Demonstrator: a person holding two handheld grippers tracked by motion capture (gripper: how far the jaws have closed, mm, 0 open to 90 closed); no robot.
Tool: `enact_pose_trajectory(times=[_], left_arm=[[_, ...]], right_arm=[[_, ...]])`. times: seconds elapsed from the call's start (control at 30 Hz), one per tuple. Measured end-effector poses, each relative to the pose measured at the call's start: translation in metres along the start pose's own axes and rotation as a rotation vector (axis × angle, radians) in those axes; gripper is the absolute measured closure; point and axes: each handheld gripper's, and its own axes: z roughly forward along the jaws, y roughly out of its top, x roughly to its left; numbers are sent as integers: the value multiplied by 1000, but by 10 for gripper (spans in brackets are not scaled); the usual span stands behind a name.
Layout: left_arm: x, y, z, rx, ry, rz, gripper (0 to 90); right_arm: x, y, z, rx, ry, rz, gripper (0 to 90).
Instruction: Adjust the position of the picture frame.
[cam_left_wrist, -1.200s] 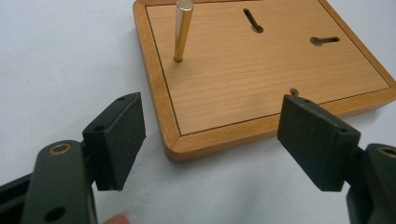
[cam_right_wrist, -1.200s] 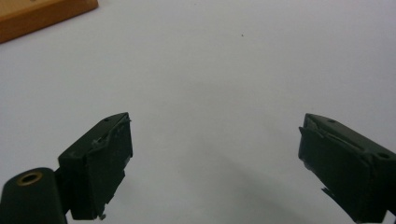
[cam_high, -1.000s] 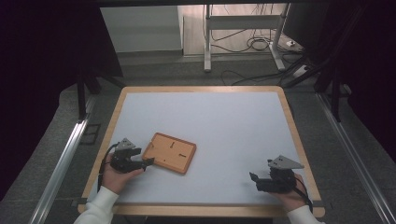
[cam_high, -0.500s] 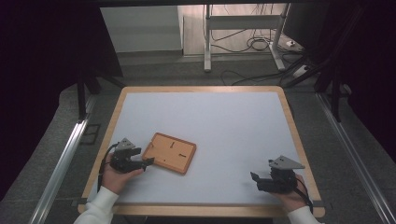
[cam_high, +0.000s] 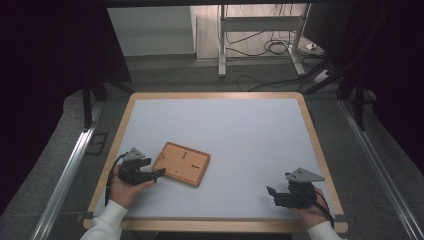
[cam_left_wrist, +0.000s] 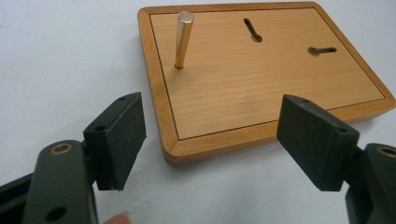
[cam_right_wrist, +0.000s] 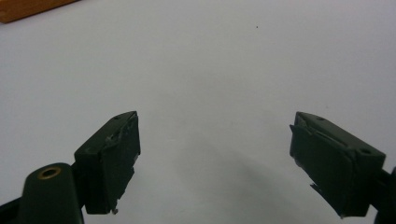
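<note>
A wooden board (cam_left_wrist: 261, 79) with a brass peg (cam_left_wrist: 183, 39) upright near one corner lies left of centre on the white bench (cam_high: 240, 130); the left gripper (cam_left_wrist: 210, 140) sits just beside its edge, fingers released, and the right gripper (cam_right_wrist: 215, 163), fingers likewise released, hovers well apart over bare bench

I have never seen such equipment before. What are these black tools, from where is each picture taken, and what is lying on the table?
A person holds a hand tool with two black jaws in each hand. The high view looks down on the table: the left gripper sits beside a wooden board, and the right gripper rests apart over bare surface. Each of the other two pictures comes from a camera riding on one gripper. The left gripper view shows a brass pin standing in the board, plus two keyhole slots. Both grippers are open and hold nothing.
</note>
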Motion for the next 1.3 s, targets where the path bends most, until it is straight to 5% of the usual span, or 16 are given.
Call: enact_pose_trajectory(times=[0.53,0.97,1.3], left_arm=[[4,5,-1,14,33,0,224],[3,17,12,5,12,24,219],[10,25,26,-3,47,27,322]], right_arm=[[2,-1,2,16,-17,-23,162],[3,-2,3,10,-6,-27,152],[4,-2,5,18,0,-36,146]])
